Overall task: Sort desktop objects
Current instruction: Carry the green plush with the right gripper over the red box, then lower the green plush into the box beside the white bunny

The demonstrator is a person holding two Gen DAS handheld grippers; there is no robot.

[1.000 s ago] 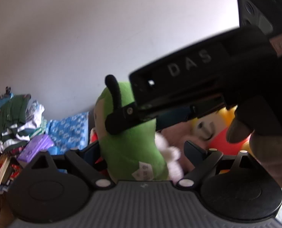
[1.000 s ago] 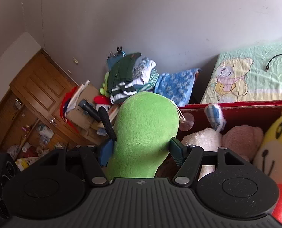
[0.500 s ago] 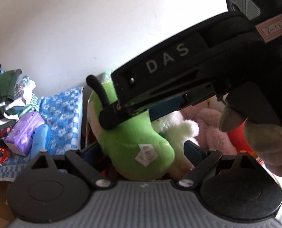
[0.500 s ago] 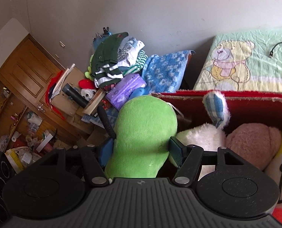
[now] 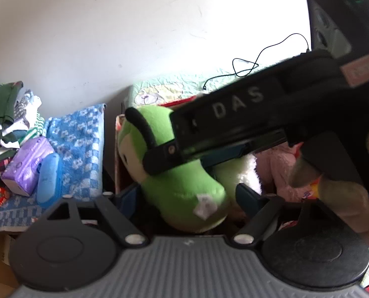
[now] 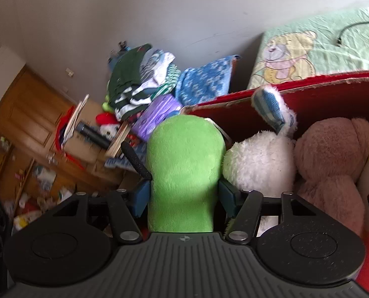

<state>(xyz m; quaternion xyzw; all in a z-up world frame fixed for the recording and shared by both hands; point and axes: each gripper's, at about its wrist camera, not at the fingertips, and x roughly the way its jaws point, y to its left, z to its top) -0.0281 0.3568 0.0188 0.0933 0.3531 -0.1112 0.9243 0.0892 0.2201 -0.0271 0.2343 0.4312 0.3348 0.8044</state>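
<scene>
The right gripper [image 6: 183,193] is closed on the green plush toy [image 6: 184,171], its blue pads pressing both sides, at the left end of the red box [image 6: 333,92]. A white plush [image 6: 259,161] touches the toy's right side, and a pink plush [image 6: 333,154] sits beyond it. The left gripper [image 5: 184,196] hangs wide apart, holding nothing (the right tool crosses its view). Left of the box edge lie a blue towel [image 6: 204,82] and a purple pack [image 6: 157,114].

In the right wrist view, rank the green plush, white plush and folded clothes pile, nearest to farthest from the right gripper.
1. Green plush, clamped in the right gripper.
2. White plush, just right of it.
3. Clothes pile, far back left by the wall.
</scene>
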